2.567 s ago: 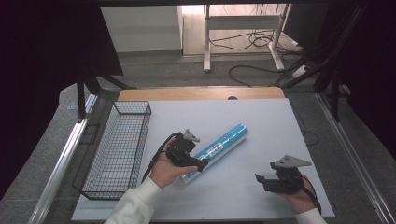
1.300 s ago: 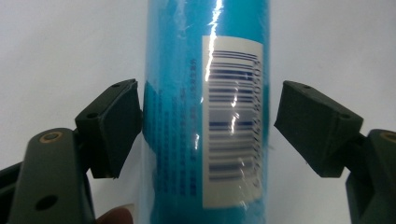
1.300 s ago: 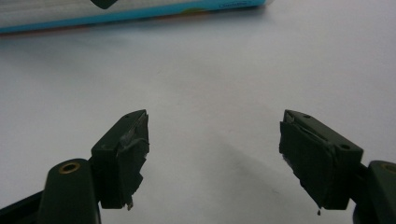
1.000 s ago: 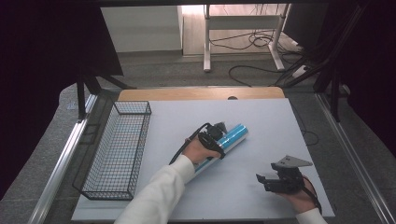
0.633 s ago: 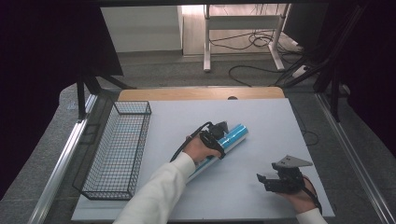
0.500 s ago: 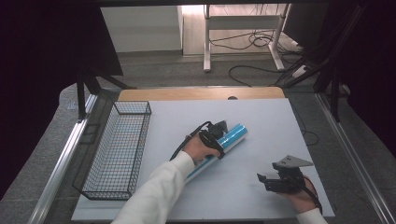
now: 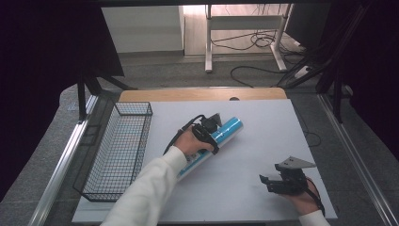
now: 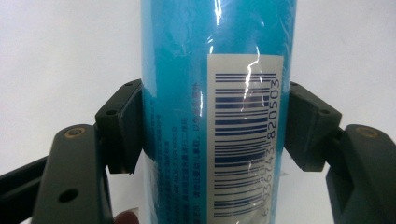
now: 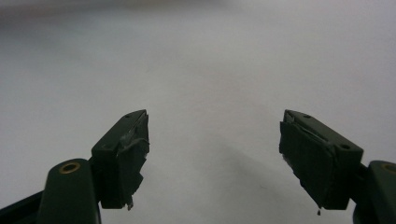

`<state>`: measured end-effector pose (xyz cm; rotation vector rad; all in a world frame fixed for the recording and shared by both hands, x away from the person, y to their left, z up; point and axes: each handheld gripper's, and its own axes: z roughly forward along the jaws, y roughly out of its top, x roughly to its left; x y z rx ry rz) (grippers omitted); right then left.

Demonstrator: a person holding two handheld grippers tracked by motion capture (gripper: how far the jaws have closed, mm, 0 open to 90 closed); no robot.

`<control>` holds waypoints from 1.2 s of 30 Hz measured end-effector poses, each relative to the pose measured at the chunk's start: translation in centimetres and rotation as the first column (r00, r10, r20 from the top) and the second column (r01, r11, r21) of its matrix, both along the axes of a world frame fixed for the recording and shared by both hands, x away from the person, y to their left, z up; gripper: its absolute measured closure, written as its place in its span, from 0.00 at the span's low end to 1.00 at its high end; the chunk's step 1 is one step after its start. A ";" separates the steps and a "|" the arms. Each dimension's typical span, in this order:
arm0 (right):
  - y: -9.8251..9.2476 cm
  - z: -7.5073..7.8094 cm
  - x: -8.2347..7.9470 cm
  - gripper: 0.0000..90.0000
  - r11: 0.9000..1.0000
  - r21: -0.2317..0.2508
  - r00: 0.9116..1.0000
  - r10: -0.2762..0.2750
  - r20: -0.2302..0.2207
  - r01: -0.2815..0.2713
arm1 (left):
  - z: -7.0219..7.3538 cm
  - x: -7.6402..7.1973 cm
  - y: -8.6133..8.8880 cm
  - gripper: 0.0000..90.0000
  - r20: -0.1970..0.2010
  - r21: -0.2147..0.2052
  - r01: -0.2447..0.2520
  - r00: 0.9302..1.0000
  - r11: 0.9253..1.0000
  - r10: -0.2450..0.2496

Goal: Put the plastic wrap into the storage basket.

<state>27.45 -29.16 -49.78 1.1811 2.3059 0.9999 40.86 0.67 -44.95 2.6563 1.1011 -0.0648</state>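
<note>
A long blue wrapped roll (image 7: pixel 229 128) lies slantwise on the white tabletop (image 7: pixel 263 136), its upper end toward the back right. My left gripper (image 7: pixel 212 131) sits across the roll's upper part. In the left gripper view its two black jaws press on either side of the roll (image 8: pixel 182 84), beside the barcode label (image 8: pixel 243 140); the left gripper (image 8: pixel 212 123) is shut on it. My right gripper (image 7: pixel 269 181) rests near the front right of the table, apart from the roll. In its own view the right gripper (image 9: pixel 215 149) stands open over bare white surface.
A black wire basket (image 7: pixel 117 150) stands along the left side of the table. A wooden strip (image 7: pixel 202 94) runs along the far edge. Beyond it are floor cables and a white stand leg (image 7: pixel 207 52).
My left hand has slid from the roll's lower end up to its upper part and closed its jaws around it. The right gripper has stayed put.
</note>
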 end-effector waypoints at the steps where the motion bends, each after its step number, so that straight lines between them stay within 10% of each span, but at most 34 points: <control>1: 0.0 0.0 0.0 0.27 1.000 0.001 1.000 0.001 -0.001 -0.001 | 0.6 -0.1 0.4 0.35 0.010 0.004 -0.002 1.000 1.000 0.002; 36: 0.3 0.3 -0.1 0.27 1.000 0.003 1.000 0.000 0.010 0.000 | 6.9 -1.0 9.6 0.35 0.075 -0.020 -0.128 0.989 0.992 0.129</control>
